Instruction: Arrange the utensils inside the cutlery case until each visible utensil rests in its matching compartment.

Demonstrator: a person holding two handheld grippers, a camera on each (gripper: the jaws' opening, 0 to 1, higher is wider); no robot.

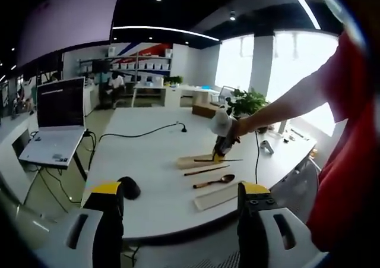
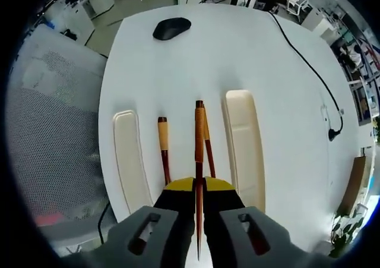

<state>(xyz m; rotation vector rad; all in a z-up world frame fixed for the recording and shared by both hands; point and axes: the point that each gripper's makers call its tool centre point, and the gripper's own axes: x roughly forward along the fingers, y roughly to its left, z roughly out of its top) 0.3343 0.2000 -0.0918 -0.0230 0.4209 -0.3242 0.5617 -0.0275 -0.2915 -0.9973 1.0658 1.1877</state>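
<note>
My right gripper (image 2: pixel 199 188) is shut on a dark wooden chopstick (image 2: pixel 199 149) and holds it above the white table (image 2: pixel 237 60). Under it lie a second chopstick (image 2: pixel 208 146) and a wooden spoon (image 2: pixel 163 143), between two cream halves of the cutlery case (image 2: pixel 129 161) (image 2: pixel 243 140). In the left gripper view a person's hand holds the right gripper (image 1: pixel 221 153) over the far case half (image 1: pixel 191 161), with the chopstick (image 1: pixel 222 160) level. The other chopstick (image 1: pixel 206 170), the spoon (image 1: pixel 214 180) and the near case half (image 1: pixel 217 198) lie closer. My left gripper (image 1: pixel 181 194) is open, short of the table edge.
A black mouse (image 2: pixel 172 27) (image 1: pixel 129 186) lies on the table beside the utensils. A black cable (image 2: pixel 309 60) runs across the tabletop. A laptop (image 1: pixel 59 119) stands on a side desk at left. A mesh chair (image 2: pixel 41 131) is by the table edge. A person's red sleeve (image 1: pixel 350 161) is at right.
</note>
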